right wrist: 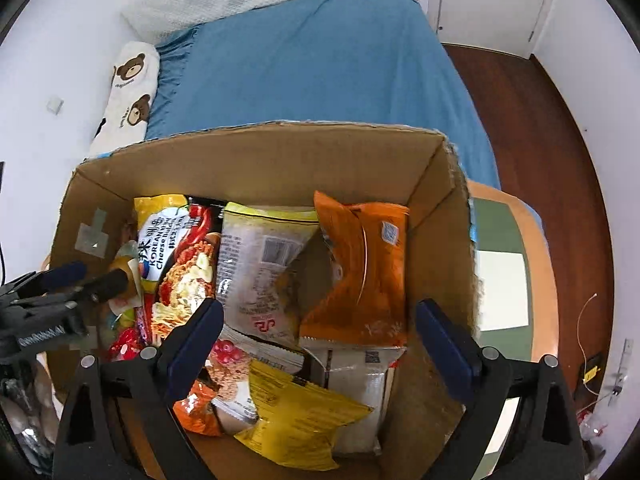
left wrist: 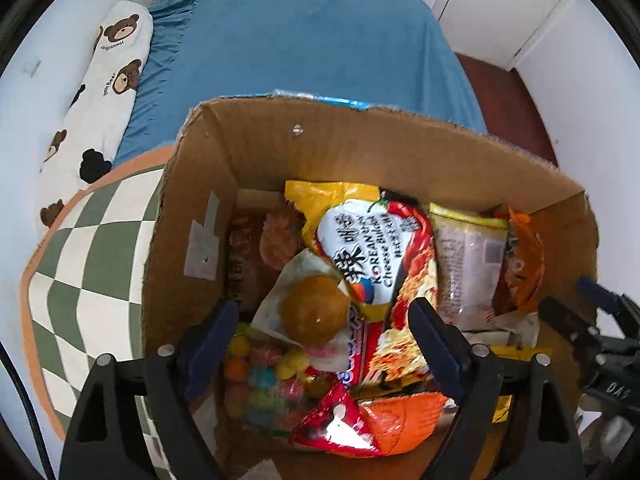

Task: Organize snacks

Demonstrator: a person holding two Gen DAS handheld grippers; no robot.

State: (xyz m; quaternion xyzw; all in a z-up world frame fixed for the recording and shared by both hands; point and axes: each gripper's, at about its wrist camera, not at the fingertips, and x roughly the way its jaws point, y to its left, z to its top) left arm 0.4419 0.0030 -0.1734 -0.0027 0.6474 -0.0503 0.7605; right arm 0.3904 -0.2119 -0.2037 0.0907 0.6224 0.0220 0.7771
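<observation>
Right now I am hovering both grippers, empty, over the snack-filled cardboard box (left wrist: 320,148).

Inside it, the Korean cheese noodle packet (left wrist: 372,256) is leaning near the middle, with a round brown bun (left wrist: 314,308) in its wrapper lying just left of it and a clear bag of coloured candies (left wrist: 256,384) sitting nearer me. An orange packet (right wrist: 360,268) is standing against the right wall, beside a pale packet with a barcode (right wrist: 260,264), and a yellow packet (right wrist: 304,420) is resting on top at the near side. I am holding the left gripper (left wrist: 324,348) with its tongs spread wide over the bun, gripping nothing, and the right gripper (right wrist: 320,348) equally wide above the orange packet. The box is sitting on a green-and-white checkered mat (left wrist: 96,272), with a blue bed (left wrist: 312,40) stretching beyond its far wall and a bear-print pillow (left wrist: 108,76) lying along the bed's left edge.
</observation>
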